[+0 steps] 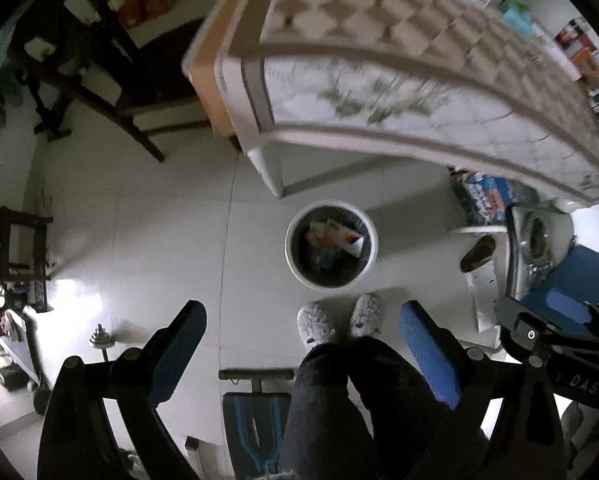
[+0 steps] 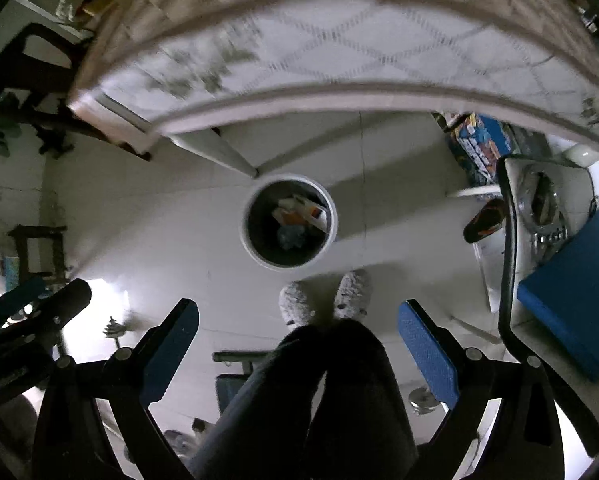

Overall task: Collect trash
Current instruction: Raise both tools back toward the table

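A round white trash bin point(image 1: 295, 260) stands on the tiled floor below the table edge, with cartons and crumpled trash point(image 1: 337, 236) inside. It also shows in the right wrist view point(image 2: 248, 236), trash point(image 2: 299, 210) inside. My left gripper point(image 1: 303, 320) is open and empty, held high above the floor, in front of the bin. My right gripper point(image 2: 297, 320) is open and empty, likewise above the floor. The right gripper shows at the right edge of the left wrist view point(image 1: 555, 328).
A table with a patterned cloth point(image 1: 399, 92) hangs over the bin's far side. The person's grey slippers point(image 1: 339, 320) and dark legs stand just before the bin. A dark wooden chair point(image 1: 79, 68) is at left; a blue seat point(image 2: 579, 292) and boxes point(image 2: 479, 140) at right.
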### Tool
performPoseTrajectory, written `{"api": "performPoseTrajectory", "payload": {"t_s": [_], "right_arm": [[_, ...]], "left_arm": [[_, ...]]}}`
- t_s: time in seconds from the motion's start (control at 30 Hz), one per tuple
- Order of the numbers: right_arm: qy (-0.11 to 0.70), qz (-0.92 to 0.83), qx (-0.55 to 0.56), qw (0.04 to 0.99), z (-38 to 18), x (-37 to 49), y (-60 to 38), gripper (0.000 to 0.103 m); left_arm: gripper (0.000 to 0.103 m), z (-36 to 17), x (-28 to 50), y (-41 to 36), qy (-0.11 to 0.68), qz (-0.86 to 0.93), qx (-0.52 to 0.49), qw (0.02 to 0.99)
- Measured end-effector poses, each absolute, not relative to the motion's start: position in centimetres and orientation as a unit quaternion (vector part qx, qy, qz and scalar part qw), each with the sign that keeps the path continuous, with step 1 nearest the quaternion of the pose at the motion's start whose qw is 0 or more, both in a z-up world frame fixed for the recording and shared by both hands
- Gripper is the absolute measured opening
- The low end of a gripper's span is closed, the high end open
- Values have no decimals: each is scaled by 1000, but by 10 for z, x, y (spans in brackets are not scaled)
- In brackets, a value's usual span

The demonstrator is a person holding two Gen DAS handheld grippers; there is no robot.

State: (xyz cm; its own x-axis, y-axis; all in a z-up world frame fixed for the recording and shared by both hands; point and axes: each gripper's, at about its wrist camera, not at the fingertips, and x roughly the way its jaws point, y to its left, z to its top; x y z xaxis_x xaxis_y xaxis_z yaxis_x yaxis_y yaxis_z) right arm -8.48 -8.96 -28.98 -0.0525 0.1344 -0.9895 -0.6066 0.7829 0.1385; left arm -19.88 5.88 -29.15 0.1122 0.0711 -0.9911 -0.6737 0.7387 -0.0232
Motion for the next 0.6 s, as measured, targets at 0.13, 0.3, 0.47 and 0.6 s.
{"api": "performPoseTrajectory", "payload": {"t_s": [0.13, 0.3, 0.47, 0.6], "right_arm": [[658, 294, -148, 678, -243, -83, -87, 101], [643, 295, -91, 701, -201, -49, -78, 101], [632, 278, -45, 722, -176, 24, -76, 101], [630, 250, -9, 735, -168, 110, -84, 101]], "left_arm": [[99, -257, -186, 62, 592, 270, -228, 724], [99, -227, -142, 81, 568, 282, -222, 741], [99, -206, -66, 104, 547, 292, -203, 758], [99, -201, 20, 121, 543, 289, -195, 764]]}}
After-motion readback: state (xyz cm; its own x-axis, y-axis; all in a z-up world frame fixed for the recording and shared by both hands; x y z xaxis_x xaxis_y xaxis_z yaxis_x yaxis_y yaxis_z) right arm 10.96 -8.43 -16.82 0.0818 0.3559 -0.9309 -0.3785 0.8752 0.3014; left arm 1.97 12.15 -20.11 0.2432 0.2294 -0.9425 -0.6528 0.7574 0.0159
